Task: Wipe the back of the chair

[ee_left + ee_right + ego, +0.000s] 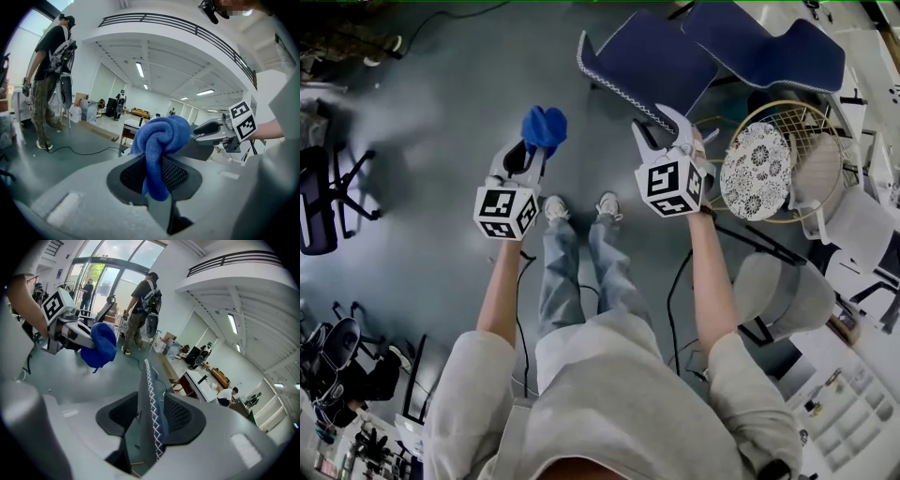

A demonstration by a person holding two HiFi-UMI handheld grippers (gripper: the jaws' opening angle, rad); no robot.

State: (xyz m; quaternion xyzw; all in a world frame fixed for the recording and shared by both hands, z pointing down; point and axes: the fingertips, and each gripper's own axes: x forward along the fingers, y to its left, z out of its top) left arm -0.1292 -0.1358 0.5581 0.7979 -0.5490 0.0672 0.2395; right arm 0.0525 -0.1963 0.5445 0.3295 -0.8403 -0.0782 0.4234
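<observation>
The navy chair back (pixel 645 58), edged with white zigzag stitching, stands on the grey floor (pixel 441 112) in front of the person. Its edge sits between the parted jaws of the released right claw (pixel 151 414). Just beside it, the left claw (pixel 154 174) is clenched on a bunched blue cloth (pixel 161 138).

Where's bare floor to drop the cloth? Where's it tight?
Free: grey floor left of the blue cloth, up to the black office chair. Crowded: right side, around the navy chair and gold wire chair.
</observation>
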